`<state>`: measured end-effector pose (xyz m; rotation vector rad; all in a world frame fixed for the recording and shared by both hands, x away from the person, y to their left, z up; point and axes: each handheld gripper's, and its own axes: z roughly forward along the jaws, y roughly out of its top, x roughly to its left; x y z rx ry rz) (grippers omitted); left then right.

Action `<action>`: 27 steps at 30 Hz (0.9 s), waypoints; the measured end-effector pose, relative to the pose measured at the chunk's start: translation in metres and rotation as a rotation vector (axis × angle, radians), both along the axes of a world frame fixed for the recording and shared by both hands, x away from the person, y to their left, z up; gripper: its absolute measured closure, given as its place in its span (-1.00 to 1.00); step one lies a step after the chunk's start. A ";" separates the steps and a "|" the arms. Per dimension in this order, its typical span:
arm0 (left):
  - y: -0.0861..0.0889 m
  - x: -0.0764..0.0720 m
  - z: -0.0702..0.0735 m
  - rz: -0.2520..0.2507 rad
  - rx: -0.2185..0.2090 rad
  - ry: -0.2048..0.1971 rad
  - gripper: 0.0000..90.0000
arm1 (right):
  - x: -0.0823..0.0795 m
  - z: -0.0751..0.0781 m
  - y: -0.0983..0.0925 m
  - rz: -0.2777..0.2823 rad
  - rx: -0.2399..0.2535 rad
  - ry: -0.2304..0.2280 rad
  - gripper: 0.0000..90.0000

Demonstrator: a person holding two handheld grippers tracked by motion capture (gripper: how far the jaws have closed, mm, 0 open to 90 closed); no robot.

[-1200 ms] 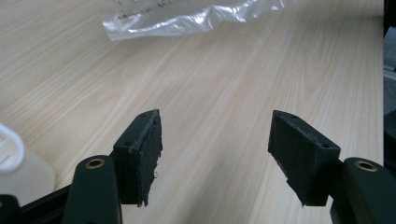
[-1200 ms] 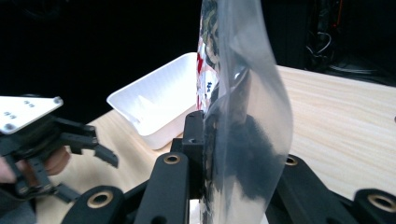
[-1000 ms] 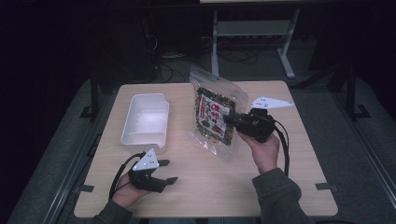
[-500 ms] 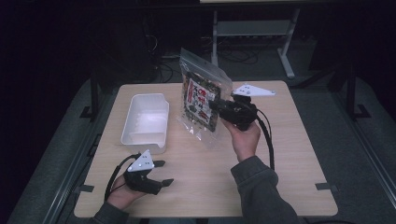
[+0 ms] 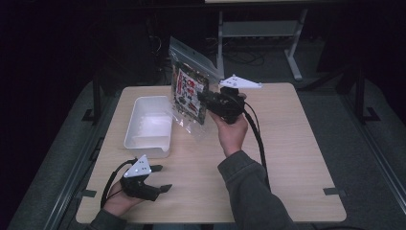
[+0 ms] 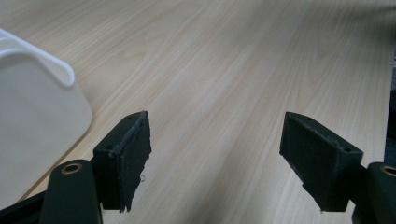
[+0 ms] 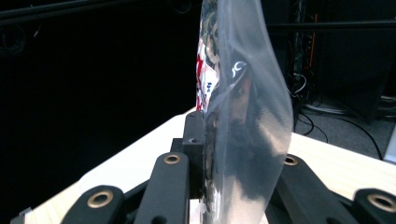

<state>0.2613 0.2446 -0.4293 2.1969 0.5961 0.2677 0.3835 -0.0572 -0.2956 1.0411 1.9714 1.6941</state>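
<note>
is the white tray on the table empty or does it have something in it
Empty. In the high view the white tray shows a bare white floor inside; the snack bag is held up in the right gripper, beside the tray, not in it.

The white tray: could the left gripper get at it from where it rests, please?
Probably yes: the left gripper is open, the white tray sits close ahead, and bare table lies between them.
</note>
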 end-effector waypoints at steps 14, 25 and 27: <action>0.019 -0.003 0.000 0.032 -0.001 -0.001 -0.47 | 0.024 0.011 0.059 -0.002 0.011 -0.020 0.68; 0.019 -0.001 -0.003 0.030 -0.007 0.005 -0.47 | 0.041 0.007 0.094 -0.025 -0.003 -0.029 0.68; 0.019 -0.001 -0.004 0.027 -0.003 0.005 -0.47 | 0.043 0.004 0.101 -0.027 -0.008 -0.033 0.68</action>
